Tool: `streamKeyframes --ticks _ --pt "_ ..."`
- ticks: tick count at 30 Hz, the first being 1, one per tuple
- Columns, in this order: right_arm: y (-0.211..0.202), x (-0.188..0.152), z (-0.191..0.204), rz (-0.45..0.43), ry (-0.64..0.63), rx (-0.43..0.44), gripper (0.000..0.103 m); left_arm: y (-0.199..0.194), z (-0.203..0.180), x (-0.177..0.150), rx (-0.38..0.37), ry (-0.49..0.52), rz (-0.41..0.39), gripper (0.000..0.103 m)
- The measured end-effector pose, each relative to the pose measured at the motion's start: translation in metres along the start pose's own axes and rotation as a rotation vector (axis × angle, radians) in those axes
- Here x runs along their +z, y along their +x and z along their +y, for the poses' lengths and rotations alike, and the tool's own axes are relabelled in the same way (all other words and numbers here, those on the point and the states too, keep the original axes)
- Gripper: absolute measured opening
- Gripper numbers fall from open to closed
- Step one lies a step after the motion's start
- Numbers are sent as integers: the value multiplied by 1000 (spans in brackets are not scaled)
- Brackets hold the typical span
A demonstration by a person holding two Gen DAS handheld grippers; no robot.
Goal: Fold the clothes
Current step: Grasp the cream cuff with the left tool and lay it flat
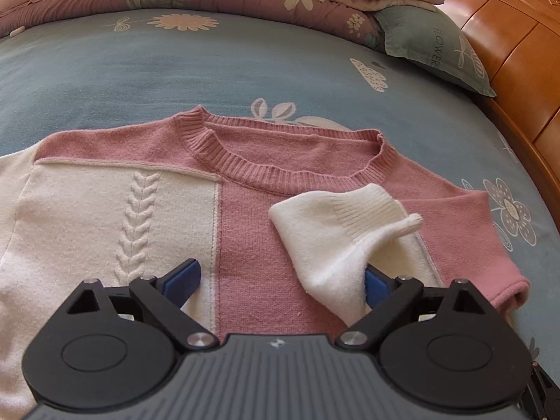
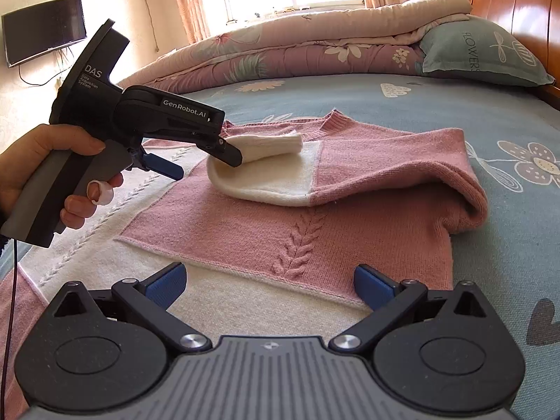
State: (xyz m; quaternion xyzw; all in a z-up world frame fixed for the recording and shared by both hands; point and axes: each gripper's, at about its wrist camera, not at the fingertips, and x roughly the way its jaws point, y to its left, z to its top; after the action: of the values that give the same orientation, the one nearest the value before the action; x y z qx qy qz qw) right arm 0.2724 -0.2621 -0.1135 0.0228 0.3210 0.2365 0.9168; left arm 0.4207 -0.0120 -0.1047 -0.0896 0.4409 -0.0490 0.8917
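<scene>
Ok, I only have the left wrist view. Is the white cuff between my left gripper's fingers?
Observer: No. The left gripper is open. One finger touches the sleeve, the other is clear of it.
Operator: Where's the right gripper?
Observer: The right gripper is open and empty, over the lower part of the sweater.
Operator: Does the folded sleeve lie flat?
Observer: Not quite. The fold at the shoulder bulges up.

Bed [image 2: 437, 112], sweater [image 2: 266, 231], quilt [image 2: 297, 52], pillow [image 2: 483, 52]
</scene>
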Motion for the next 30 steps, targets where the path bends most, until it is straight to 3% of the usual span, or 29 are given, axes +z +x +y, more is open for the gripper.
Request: streamKeyframes --ticks 10,15,19,23,26,30 --pt "-3 0 -2 -8 13 11 103 0 14 5 59 24 -23 94" --pt "-12 6 -14 -38 79 63 103 -4 28 4 134 15 -42 94" --pt "-41 18 -27 -170 77 96 103 -19 45 0 127 -33 -57 92" --pt "-58 41 -46 -353 -3 -8 103 -36 59 -3 103 -77 -68 92" --pt "-32 56 -82 -271 77 -31 103 -48 53 -8 27 -70 -56 92" --pt "4 48 -119 -98 240 36 103 -52 44 -16 -125 -107 0 93"
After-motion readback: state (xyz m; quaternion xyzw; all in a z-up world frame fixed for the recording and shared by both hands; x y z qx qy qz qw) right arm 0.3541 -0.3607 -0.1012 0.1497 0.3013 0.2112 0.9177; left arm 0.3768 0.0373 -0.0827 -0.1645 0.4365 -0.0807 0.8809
